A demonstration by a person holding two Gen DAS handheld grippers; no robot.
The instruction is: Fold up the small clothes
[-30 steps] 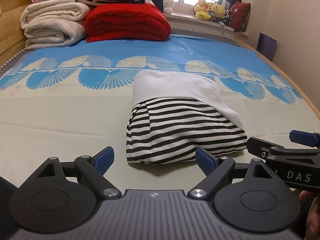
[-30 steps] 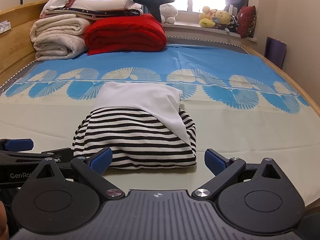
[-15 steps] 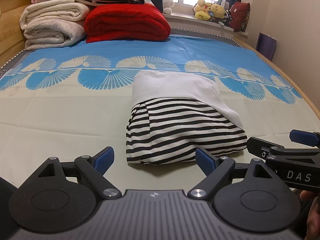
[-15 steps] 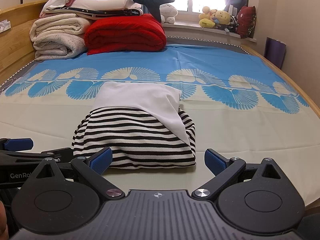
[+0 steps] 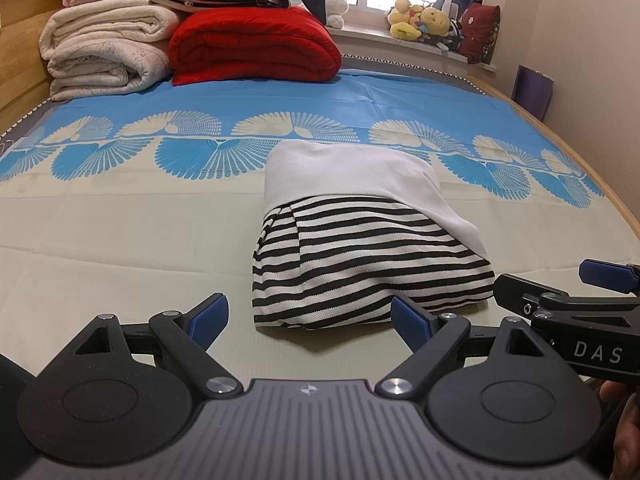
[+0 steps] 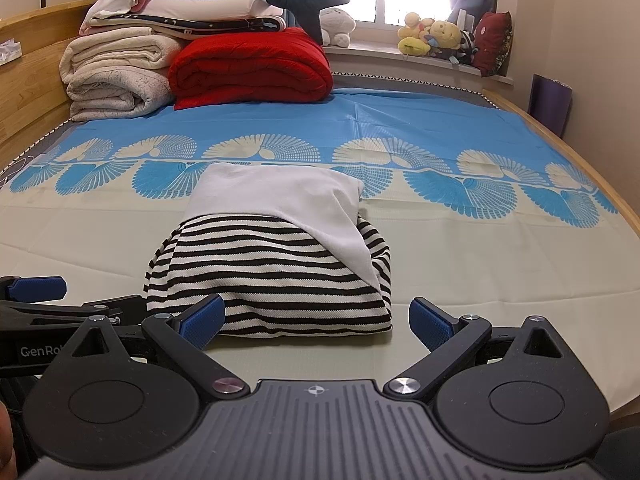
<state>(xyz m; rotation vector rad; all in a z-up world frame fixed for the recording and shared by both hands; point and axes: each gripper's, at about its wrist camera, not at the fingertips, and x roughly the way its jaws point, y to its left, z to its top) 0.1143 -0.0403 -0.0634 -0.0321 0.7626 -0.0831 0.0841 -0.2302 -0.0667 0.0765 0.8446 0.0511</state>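
A folded small garment [image 5: 360,256] lies on the bed: black-and-white striped front half, plain white far half [image 5: 348,172]. It also shows in the right wrist view [image 6: 272,272]. My left gripper [image 5: 310,318] is open and empty, its blue pads just short of the garment's near edge. My right gripper [image 6: 316,320] is open and empty, also just in front of the near edge. Each gripper shows at the edge of the other's view: the right one [image 5: 568,312], the left one [image 6: 48,304].
The bed sheet [image 5: 120,240] is cream near me and blue with fan patterns farther off. Stacked cream blankets [image 5: 104,52] and a red quilt [image 5: 252,48] sit at the far left. Plush toys [image 6: 432,36] line the windowsill. A wooden bed rim [image 6: 580,156] runs along the right.
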